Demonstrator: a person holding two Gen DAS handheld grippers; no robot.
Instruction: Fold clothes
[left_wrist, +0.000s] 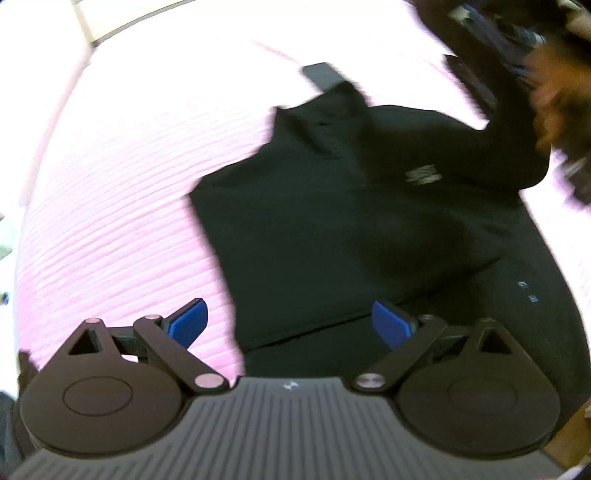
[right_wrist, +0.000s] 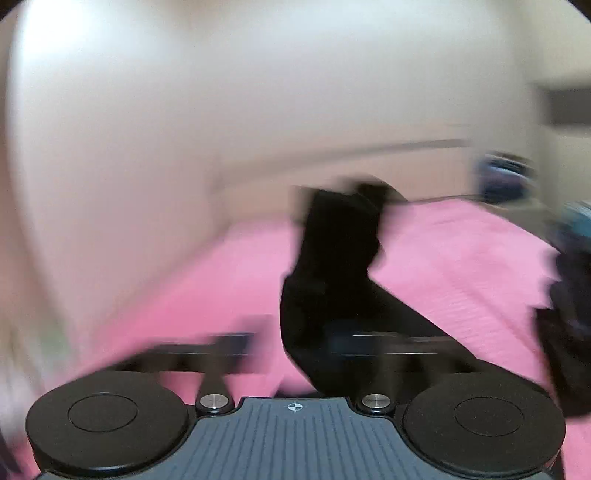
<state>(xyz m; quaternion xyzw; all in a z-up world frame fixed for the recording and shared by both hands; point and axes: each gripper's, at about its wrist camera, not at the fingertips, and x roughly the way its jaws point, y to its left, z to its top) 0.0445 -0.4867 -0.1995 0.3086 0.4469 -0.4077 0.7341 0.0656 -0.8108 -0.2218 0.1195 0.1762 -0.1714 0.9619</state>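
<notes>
A black top (left_wrist: 332, 206) with a small grey chest logo (left_wrist: 423, 174) lies spread on a pink bedspread (left_wrist: 122, 221). My left gripper (left_wrist: 290, 323) hovers open over the top's lower hem, its blue pads (left_wrist: 190, 323) wide apart and holding nothing. The top's right sleeve (left_wrist: 517, 147) rises off the bed toward a person's hand (left_wrist: 554, 103) at the upper right. The right wrist view is heavily blurred. There the black fabric (right_wrist: 332, 288) stands up between the fingers of my right gripper (right_wrist: 295, 341), which looks shut on the sleeve.
A dark flat rectangular object (left_wrist: 321, 75) lies on the bed just beyond the top's collar. Pink bedspread (right_wrist: 461, 258) stretches left and right of the garment. A cream wall (right_wrist: 221, 110) stands behind the bed, with blurred dark blue things (right_wrist: 502, 177) at the back right.
</notes>
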